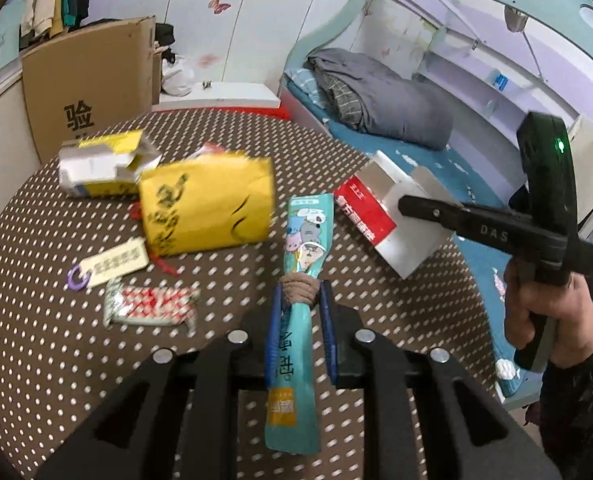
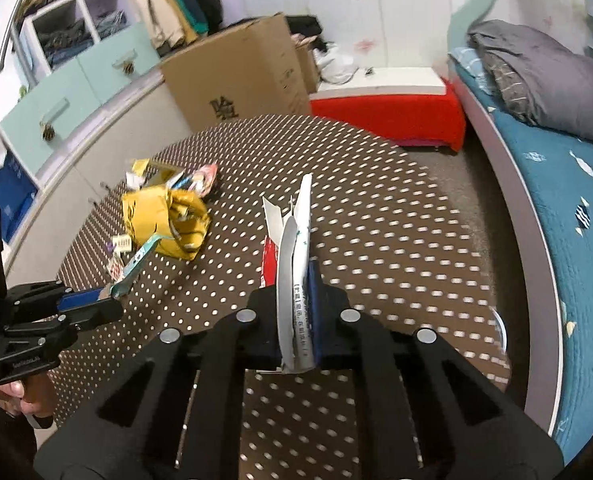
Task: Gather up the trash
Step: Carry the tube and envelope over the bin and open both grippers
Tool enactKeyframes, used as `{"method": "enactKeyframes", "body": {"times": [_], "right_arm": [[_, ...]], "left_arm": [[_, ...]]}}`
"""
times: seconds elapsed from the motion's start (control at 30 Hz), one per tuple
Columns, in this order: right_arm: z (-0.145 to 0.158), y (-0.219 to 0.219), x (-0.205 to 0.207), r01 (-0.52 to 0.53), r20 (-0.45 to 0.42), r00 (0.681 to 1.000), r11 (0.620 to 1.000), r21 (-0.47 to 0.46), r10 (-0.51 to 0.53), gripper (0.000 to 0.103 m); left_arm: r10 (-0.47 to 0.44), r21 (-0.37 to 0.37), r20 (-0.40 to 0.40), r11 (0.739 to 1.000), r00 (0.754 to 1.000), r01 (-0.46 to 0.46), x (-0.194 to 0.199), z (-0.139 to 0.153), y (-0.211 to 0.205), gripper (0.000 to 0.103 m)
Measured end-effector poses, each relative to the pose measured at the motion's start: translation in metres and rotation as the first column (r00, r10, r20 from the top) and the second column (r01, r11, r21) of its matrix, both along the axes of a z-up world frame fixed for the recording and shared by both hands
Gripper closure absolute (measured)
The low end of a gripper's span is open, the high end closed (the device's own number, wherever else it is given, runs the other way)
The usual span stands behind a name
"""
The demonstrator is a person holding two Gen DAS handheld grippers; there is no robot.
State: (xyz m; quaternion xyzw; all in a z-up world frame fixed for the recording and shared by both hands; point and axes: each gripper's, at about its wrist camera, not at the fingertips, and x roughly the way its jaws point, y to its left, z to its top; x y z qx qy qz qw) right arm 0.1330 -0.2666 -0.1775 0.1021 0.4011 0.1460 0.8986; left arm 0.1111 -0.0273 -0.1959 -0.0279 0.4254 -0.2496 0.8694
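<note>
Both grippers loaded, plenty of trash left on the table.

The left gripper pinched a teal snack sachet, and the right gripper was clamped on a flattened red-and-white carton, lifted clear of the dotted brown tablecloth. No bin showed. Still lying there: a yellow packet, a torn yellow-white box, a red-and-white wrapper and a tag on a purple ring. Beyond stood a cardboard box, a bed with blue sheets and hanging clothes.

Torn box behind crumpled bag, on table
</note>
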Motion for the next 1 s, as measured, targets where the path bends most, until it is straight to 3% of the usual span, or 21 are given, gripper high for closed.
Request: {"method": "enactKeyframes", "body": {"times": [0.33,0.53,0.7,1.0], "right_arm": [[0.055,-0.078,-0.016,0.129,0.122,0.983,0.989,0.079,-0.138,0.093],[0.058,-0.151,-0.02,0.275,0.125,0.95,0.956,0.104,-0.287,0.093],[0.023,-0.205,-0.012,0.386,0.036,0.92,0.917,0.098,-0.391,0.093],[-0.088,-0.259,0.027,0.474,-0.188,0.872,0.875,0.098,-0.451,0.093]], "left_arm": [[0.025,-0.03,0.09,0.999,0.996,-0.022,0.03,0.043,-0.054,0.085],[0.005,-0.047,0.124,0.999,0.992,0.001,0.048,0.065,-0.099,0.085],[-0.038,-0.045,0.129,0.998,0.991,0.044,0.059,0.069,-0.137,0.085],[-0.095,-0.019,0.089,0.995,0.991,0.097,0.079,0.051,-0.192,0.085]]}}
